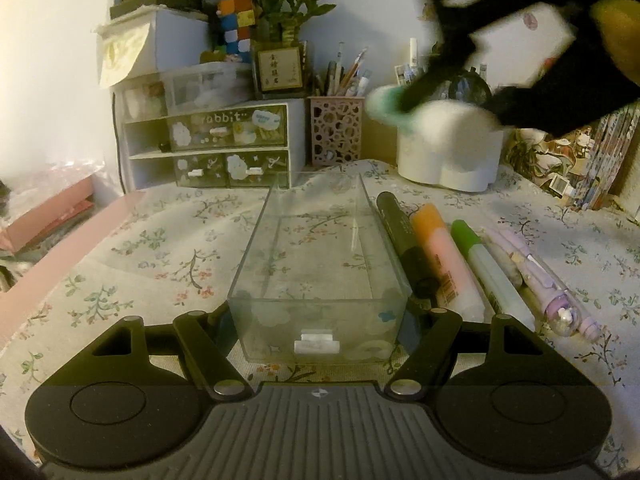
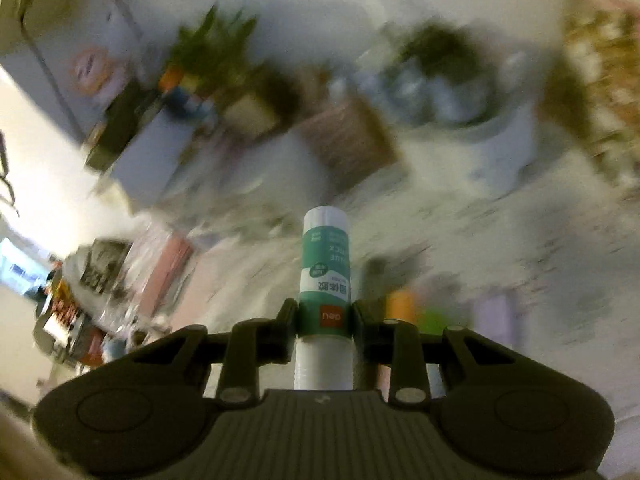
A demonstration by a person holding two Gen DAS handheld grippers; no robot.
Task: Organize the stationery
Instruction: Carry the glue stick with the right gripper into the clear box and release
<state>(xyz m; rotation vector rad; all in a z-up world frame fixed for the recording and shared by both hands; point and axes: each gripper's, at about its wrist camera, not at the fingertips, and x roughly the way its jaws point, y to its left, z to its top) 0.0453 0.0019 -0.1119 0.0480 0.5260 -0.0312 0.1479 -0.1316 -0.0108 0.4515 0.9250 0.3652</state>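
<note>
My left gripper point(image 1: 320, 320) is shut on the near end of a clear plastic drawer tray point(image 1: 320, 256), which is empty and rests on the floral cloth. To its right lie a black marker point(image 1: 404, 240), an orange-pink highlighter point(image 1: 444, 260), a green-capped marker point(image 1: 488, 268) and a purple pen point(image 1: 548, 280). My right gripper point(image 2: 325, 316) is shut on a green-and-white glue stick point(image 2: 326, 272) and holds it in the air; it shows blurred in the left wrist view point(image 1: 424, 112), above and behind the pens.
A white drawer unit point(image 1: 212, 140) stands at the back left, a pink perforated pen cup point(image 1: 336, 130) in the middle and a white holder point(image 1: 452, 160) at the right. Books point(image 1: 604, 152) lean at the far right. Pink boxes point(image 1: 48, 216) lie off the left edge.
</note>
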